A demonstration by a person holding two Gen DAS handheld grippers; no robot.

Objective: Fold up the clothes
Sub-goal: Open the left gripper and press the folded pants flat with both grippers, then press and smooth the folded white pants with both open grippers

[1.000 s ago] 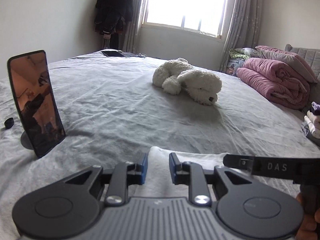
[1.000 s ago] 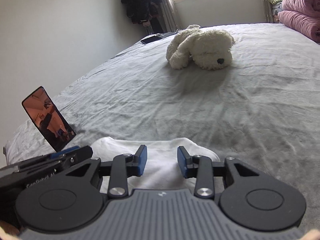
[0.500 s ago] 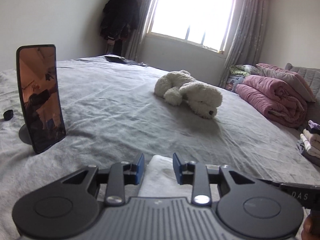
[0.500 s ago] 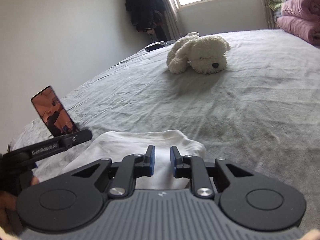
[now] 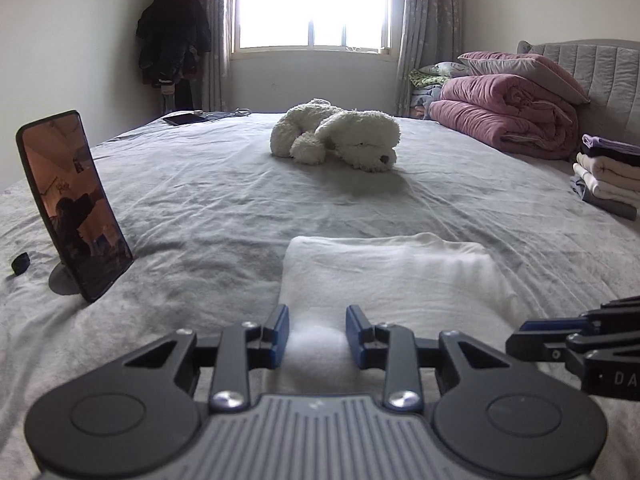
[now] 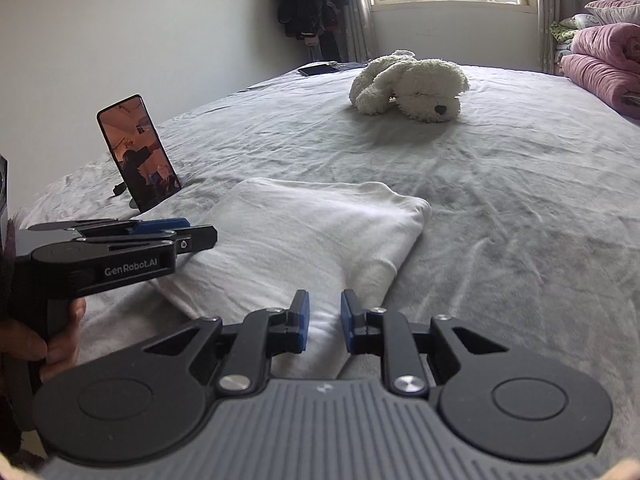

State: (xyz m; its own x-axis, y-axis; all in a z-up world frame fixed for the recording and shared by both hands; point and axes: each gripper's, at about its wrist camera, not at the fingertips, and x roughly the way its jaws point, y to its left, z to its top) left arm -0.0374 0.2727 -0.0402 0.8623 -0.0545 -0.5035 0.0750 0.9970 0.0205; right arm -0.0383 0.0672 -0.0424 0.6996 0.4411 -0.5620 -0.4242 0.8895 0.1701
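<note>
- While both grippers hover low, the white folded cotton garment (image 5: 384, 276) lies on the grey bed (image 5: 208, 196) right ahead of the fingers, long axis crosswise.
- Left gripper (image 5: 317, 334): parted, empty, at its left edge.
- Right gripper (image 6: 325, 320): narrower gap, also empty, near corner.

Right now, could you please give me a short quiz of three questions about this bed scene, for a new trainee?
1. True or false: the left gripper is clamped shut on the white garment.
2. Which object stands upright on the grey bed: A) the phone, B) the plush dog, C) the pink quilt?
3. Fill in: the stack of folded clothes lies at the bed's ____ side in the left wrist view.

Key: 1 false, its jaws are apart; 2 A; 3 right.
</note>
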